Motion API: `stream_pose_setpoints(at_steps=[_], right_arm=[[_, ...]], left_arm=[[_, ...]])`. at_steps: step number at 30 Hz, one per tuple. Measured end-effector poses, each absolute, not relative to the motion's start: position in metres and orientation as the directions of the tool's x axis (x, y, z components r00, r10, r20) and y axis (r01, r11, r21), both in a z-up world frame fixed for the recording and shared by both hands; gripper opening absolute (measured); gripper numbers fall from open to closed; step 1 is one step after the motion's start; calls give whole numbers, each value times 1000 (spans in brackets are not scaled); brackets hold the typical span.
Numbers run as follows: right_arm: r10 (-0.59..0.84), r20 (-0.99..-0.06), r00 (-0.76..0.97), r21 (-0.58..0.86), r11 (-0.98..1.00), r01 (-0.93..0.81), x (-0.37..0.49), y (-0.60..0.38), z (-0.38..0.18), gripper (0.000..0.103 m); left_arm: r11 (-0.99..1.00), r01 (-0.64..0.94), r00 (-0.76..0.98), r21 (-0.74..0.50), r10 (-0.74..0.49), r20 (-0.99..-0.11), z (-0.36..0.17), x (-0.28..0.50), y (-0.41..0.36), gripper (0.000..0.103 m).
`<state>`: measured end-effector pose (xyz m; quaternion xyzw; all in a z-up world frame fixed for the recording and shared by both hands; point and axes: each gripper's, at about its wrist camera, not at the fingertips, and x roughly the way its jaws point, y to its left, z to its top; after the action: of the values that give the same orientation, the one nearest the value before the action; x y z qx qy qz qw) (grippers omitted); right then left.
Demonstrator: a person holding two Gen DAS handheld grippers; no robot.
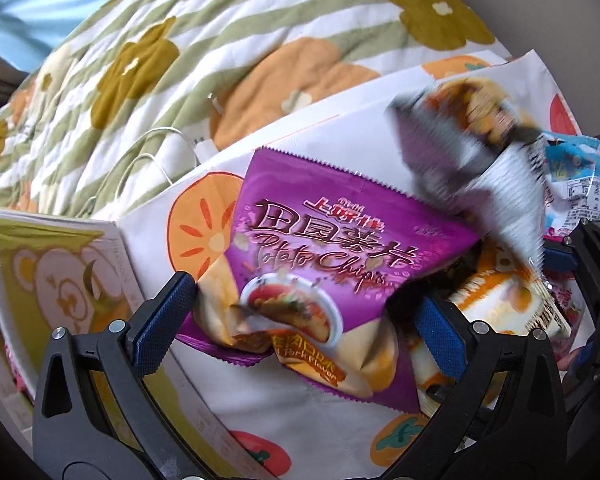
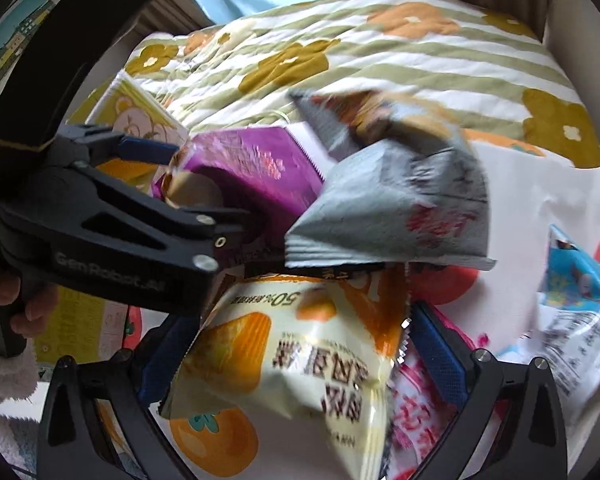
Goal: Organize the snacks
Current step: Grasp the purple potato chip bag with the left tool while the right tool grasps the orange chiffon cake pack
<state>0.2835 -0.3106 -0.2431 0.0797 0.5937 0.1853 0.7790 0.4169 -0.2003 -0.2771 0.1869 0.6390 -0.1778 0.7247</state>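
My left gripper (image 1: 306, 308) is shut on a purple potato chips bag (image 1: 320, 256), squeezing its lower part; both also show in the right wrist view, the gripper (image 2: 204, 184) at left and the bag (image 2: 256, 172) beside it. My right gripper (image 2: 300, 356) is shut on a cream-and-orange snack bag (image 2: 296, 360), also seen in the left wrist view (image 1: 504, 300). A silver-grey snack bag (image 2: 392, 208) is blurred in the air above both; it also shows in the left wrist view (image 1: 460, 148). All hang over a white persimmon-print bag (image 1: 204, 216).
A blue-and-white packet (image 2: 580, 312) and a pink packet (image 2: 416, 400) lie on the white bag. A yellow box with a bear picture (image 1: 56, 280) stands at left. A white charger cable (image 1: 152, 152) lies on the flowered, striped quilt (image 1: 220, 40).
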Motion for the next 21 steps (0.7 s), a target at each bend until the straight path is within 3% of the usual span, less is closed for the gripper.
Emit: stream_pose_setpoints(at_steps=[4, 12, 17, 21], right_arm=[[386, -900, 202, 345, 915, -211, 281, -306, -251, 103], [395, -897, 198, 357, 912, -203, 272, -309, -256, 102], [386, -900, 201, 337, 911, -238, 266, -306, -252, 82], [387, -899, 207, 336, 911, -240, 261, -308, -250, 77]], left_arm=[[869, 494, 96, 30, -21, -995, -284, 419, -199, 102], [855, 517, 100, 23, -33, -994, -285, 415, -203, 82], [857, 514, 121, 34, -32, -992, -278, 409, -200, 74], [869, 493, 129, 38, -30, -991, -272, 402, -193, 72]])
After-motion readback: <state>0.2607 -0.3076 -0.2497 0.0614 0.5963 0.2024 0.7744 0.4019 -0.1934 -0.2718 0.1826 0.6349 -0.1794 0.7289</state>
